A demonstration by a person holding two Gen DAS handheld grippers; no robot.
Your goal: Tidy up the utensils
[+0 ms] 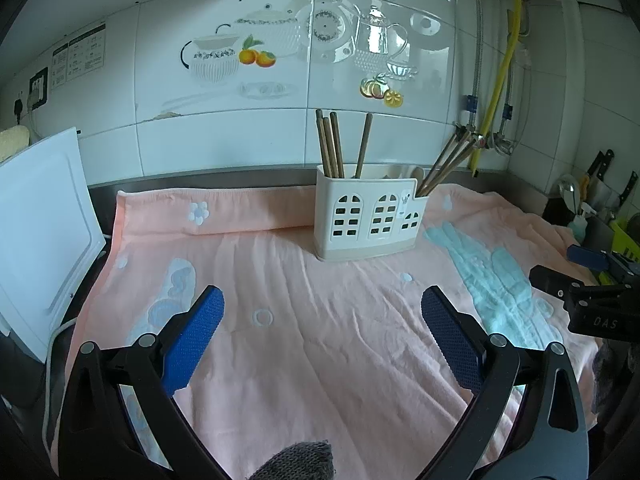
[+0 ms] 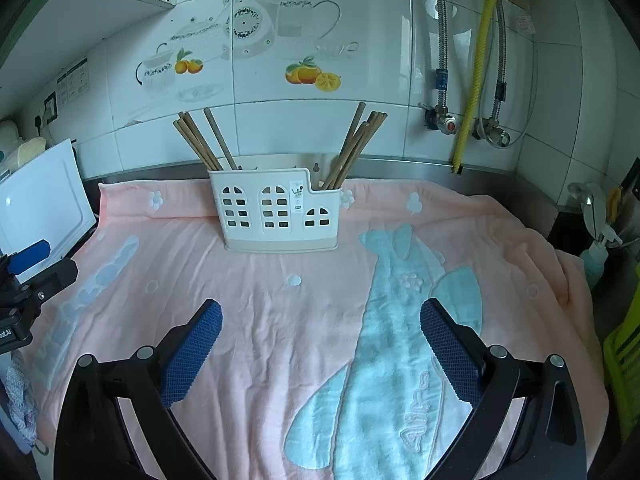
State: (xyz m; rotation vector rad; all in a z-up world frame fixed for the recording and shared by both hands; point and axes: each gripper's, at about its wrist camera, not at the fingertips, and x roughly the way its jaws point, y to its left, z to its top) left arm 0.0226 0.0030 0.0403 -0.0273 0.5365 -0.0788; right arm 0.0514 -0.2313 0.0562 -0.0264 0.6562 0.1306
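Note:
A white utensil holder (image 1: 370, 216) with window-shaped cutouts stands at the back of a pink towel (image 1: 320, 320); it also shows in the right wrist view (image 2: 276, 214). Several wooden chopsticks (image 1: 330, 144) stand in its left compartment and several more (image 1: 448, 164) lean out of its right one. In the right wrist view both bunches show, the left (image 2: 200, 144) and the right (image 2: 354, 148). My left gripper (image 1: 322, 308) is open and empty above the towel. My right gripper (image 2: 320, 320) is open and empty, in front of the holder.
A white cutting board (image 1: 40, 232) leans at the left edge. Pipes, valves and a yellow hose (image 2: 476, 80) run down the tiled wall at the right. Knives and a ladle (image 1: 592, 188) stand at the far right, with a green rack (image 2: 624, 360) beside the towel.

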